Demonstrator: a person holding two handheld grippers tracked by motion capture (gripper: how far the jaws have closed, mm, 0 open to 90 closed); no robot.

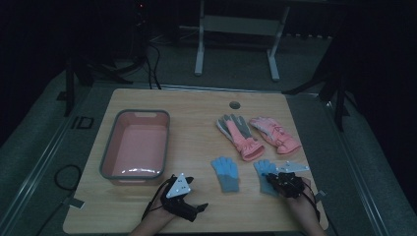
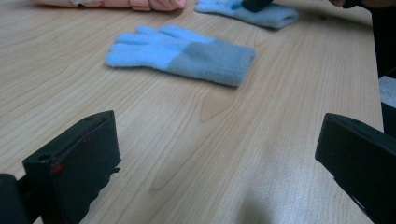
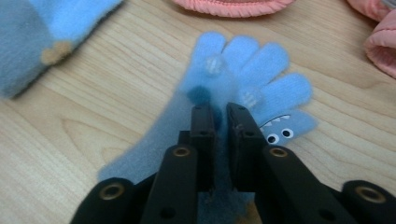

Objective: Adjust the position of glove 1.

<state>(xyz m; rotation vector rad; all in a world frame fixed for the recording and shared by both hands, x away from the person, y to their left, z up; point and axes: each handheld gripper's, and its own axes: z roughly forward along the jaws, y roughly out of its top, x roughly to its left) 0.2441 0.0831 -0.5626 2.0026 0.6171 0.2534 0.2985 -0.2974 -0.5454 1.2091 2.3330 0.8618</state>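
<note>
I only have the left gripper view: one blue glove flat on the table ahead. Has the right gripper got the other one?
Observer: Yes. The right gripper has its jaws pinched on the second blue glove.
Operator: Where would it go?
Observer: Perhaps the pink tub, which stands left of the gloves.
Operator: Anything else on the table?
Observer: A pair of pink gloves lies beyond the blue ones.

Table point(image 2: 196, 154): pale wood-grain top, smooth, faint sheen.
Blue glove point(image 3: 243, 84), lower right in the high view: fuzzy knit cloth, matt.
Second blue glove point(image 2: 182, 53): same fleecy knit, grey cuff.
Pink gloves point(image 1: 258, 132): padded cloth.
Basin point(image 1: 110, 142): smooth plastic, slightly glossy.
Right gripper point(image 3: 220, 114): matt black plastic.
</note>
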